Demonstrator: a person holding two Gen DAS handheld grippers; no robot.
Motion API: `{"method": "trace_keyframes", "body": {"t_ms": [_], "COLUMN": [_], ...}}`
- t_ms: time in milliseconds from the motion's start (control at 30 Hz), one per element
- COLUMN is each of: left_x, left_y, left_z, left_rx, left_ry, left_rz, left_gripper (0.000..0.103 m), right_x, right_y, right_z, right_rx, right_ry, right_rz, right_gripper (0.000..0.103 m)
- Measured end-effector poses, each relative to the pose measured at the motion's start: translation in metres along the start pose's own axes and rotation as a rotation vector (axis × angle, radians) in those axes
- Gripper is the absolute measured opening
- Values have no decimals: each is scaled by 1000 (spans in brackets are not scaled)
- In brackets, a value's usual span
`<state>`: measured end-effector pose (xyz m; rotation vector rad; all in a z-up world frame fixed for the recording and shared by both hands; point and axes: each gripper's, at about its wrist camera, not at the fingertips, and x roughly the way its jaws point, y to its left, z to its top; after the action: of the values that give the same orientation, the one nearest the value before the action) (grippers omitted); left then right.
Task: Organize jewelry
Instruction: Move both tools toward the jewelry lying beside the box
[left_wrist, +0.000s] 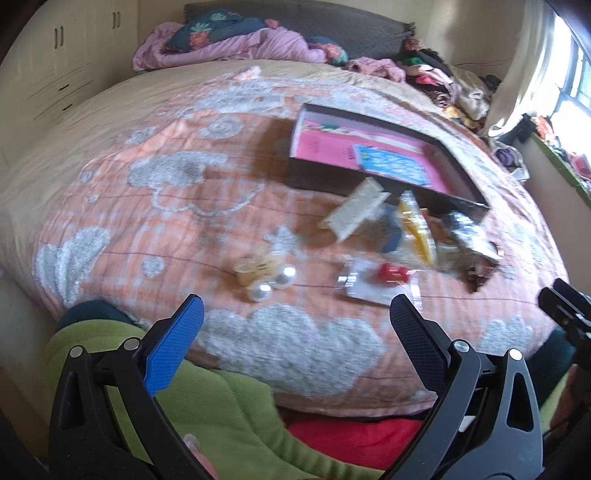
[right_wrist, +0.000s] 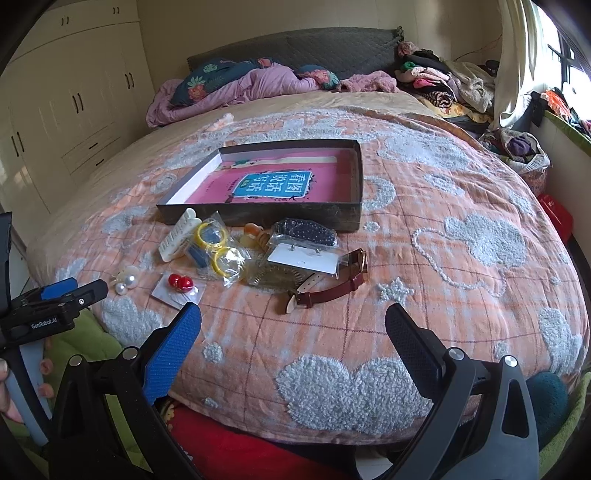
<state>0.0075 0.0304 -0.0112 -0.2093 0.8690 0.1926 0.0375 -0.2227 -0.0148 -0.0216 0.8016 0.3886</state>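
Note:
A dark shallow box (right_wrist: 266, 216) with a pink book inside lies on the orange bedspread; in the left wrist view the box (left_wrist: 317, 173) looks blurred. In front of it sits a heap of jewelry: a pearl earring pair (right_wrist: 127, 280), a red earring card (right_wrist: 179, 283), yellow hoops in a bag (right_wrist: 216, 251), a cream hair clip (right_wrist: 177, 240), a dark dotted pouch (right_wrist: 306, 230) and a maroon-strap watch (right_wrist: 332, 290). My left gripper (left_wrist: 295, 317) hovers open just short of the pearls (left_wrist: 273, 282). My right gripper (right_wrist: 293, 325) stands open before the watch. Nothing is held.
The bed's front edge drops to a green cushion (left_wrist: 207, 398) and red fabric (right_wrist: 236, 446). Pillows and a purple blanket (right_wrist: 236, 88) lie at the headboard, piled clothes (right_wrist: 443, 85) at the back right. White wardrobes (right_wrist: 66, 110) line the left wall.

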Motion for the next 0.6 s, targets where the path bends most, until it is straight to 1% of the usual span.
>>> {"method": "trace_keyframes", "body": {"t_ms": [67, 133, 200, 300, 400, 467, 533, 600], "left_x": [8, 17, 28, 39, 51, 54, 58, 62], "left_y": [10, 18, 26, 31, 32, 33, 34, 33], "left_z": [0, 0, 1, 1, 1, 1, 2, 2], "left_rx": [-13, -26, -49, -51, -37, -39, -28, -21], "left_ry": [11, 32, 64, 90, 101, 103, 96, 94], "left_rz": [18, 16, 16, -9, 16, -10, -22, -30], "left_gripper": [95, 95, 95, 95, 95, 95, 93, 85], "right_x": [4, 8, 14, 23, 32, 36, 40, 45], "right_y": [-2, -6, -11, -18, -21, -24, -26, -29], "right_z": [1, 2, 4, 4, 4, 4, 4, 4], "right_rx": [-5, -1, 22, 32, 41, 38, 40, 49], "right_ry": [0, -7, -13, 17, 37, 41, 47, 48], "right_rz": [-9, -12, 4, -8, -12, -16, -26, -22], "right_gripper": [99, 99, 99, 99, 99, 99, 99, 99]}}
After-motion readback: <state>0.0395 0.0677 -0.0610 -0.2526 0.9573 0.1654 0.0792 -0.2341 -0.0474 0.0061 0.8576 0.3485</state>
